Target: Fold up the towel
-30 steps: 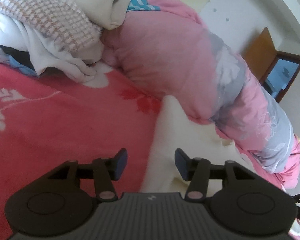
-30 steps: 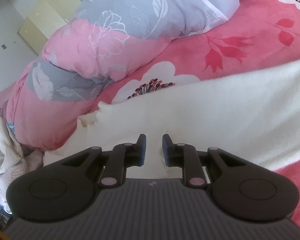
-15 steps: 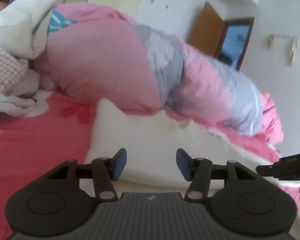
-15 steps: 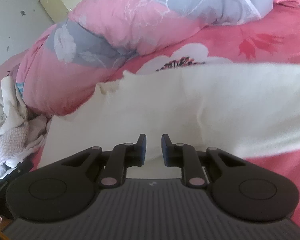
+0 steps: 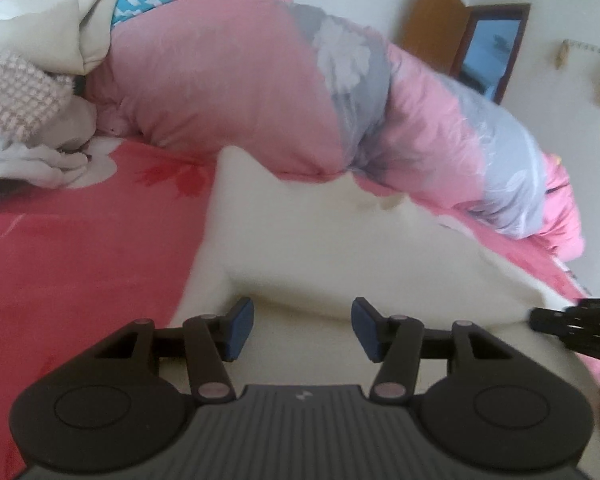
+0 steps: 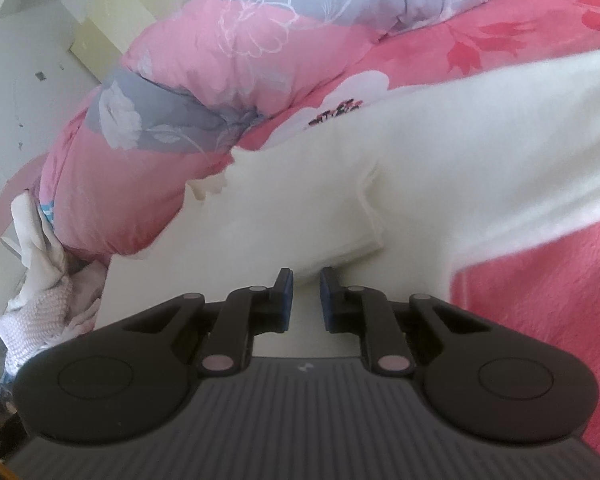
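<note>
The right gripper (image 6: 306, 300) has dropped toward the towel (image 6: 440, 152), and its jaws are closing, a narrow gap left, with cloth under them but nothing visibly pinched. The left gripper (image 5: 303, 328) has rolled level; its jaws stand apart over the towel's near edge. The towel lies on the bed (image 5: 80, 248), against the quilt (image 5: 228, 92). A two-handed lift looks imminent.

Both grippers, left gripper (image 5: 302, 328) & right gripper (image 6: 306, 300): black linkage arms, blue pads, pink pivot pins, ribbed grey body.
</note>
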`<state>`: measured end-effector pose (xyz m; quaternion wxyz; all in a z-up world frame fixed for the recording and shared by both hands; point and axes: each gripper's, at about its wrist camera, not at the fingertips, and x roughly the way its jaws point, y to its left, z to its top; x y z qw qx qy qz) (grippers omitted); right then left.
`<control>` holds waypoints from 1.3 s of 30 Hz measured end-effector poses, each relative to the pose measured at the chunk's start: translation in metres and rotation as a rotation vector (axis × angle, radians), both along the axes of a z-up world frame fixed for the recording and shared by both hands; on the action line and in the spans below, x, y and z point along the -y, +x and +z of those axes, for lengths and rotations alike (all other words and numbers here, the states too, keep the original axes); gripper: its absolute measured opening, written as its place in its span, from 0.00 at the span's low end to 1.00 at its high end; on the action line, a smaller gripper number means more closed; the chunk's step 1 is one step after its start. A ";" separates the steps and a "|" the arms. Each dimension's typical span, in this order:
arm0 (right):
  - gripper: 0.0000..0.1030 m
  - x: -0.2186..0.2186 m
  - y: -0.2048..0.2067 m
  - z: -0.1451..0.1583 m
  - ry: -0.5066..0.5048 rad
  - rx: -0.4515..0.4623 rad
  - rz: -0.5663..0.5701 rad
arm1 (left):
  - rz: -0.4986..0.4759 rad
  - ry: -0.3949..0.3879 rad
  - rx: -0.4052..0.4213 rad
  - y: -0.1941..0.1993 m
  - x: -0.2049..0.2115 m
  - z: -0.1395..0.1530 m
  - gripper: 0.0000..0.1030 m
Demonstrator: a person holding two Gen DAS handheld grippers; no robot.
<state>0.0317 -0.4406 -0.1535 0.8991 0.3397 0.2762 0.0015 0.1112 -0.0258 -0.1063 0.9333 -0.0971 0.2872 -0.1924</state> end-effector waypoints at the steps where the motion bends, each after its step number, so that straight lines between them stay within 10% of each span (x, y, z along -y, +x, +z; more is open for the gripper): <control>1: 0.11 0.000 -0.001 -0.001 0.000 0.004 -0.001 | 0.009 0.001 0.000 0.005 0.001 0.000 0.50; 39: 0.11 0.005 -0.007 -0.005 0.036 0.044 -0.005 | 0.214 -0.321 -0.146 0.029 -0.053 -0.024 0.33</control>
